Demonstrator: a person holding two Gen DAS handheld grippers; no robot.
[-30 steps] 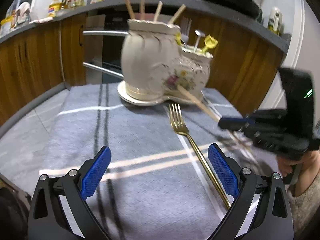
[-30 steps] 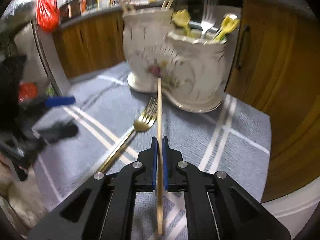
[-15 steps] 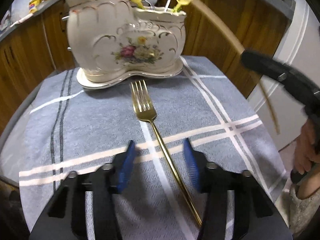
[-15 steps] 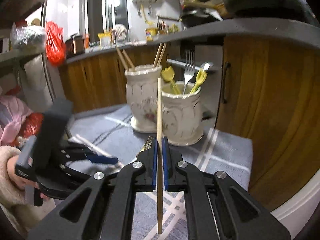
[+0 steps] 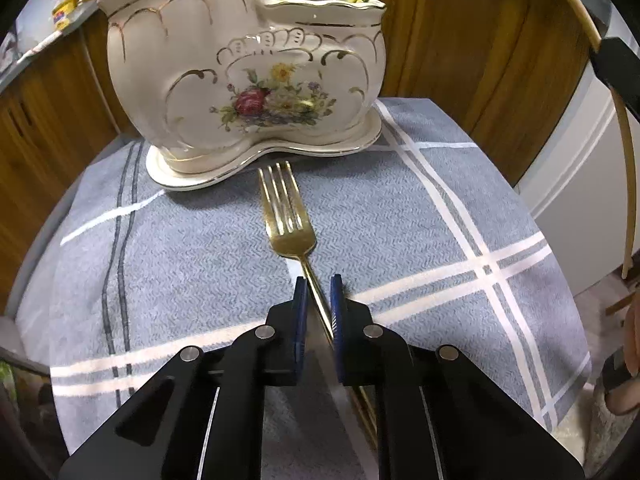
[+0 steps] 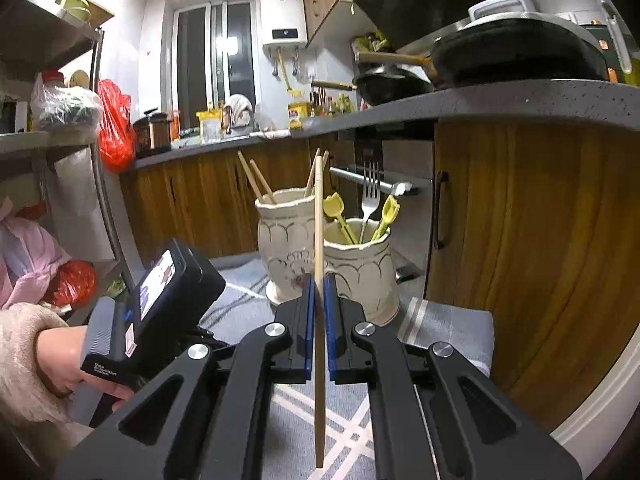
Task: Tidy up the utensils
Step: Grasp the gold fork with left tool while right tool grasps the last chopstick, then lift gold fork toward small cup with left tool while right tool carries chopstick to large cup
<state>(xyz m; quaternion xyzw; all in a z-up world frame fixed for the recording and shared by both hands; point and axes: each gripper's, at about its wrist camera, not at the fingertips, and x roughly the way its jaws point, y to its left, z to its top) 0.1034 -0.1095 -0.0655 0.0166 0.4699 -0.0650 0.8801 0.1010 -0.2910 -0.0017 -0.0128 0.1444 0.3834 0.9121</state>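
Observation:
A gold fork (image 5: 288,216) lies on the grey striped cloth (image 5: 420,208), tines toward the cream floral utensil holder (image 5: 248,80). My left gripper (image 5: 319,280) points down over the fork's handle, which runs between the blue pads; the jaws are closing and a narrow gap still shows on each side. My right gripper (image 6: 319,280) is shut on a wooden chopstick (image 6: 319,220), held upright in front of the holder (image 6: 288,240). That chopstick (image 5: 630,184) also arcs along the right edge of the left wrist view.
The holder's tall part has several chopsticks (image 6: 256,180); its low part (image 6: 360,264) has a silver fork (image 6: 370,200) and yellow picks. Wooden cabinets (image 6: 540,260) stand close behind the cloth-covered stand. A sleeved hand (image 6: 60,352) grips the left tool.
The left gripper has moved forward over the fork and its jaws have narrowed from wide open to nearly closed around the handle. The right gripper has risen and tipped the chopstick upright.

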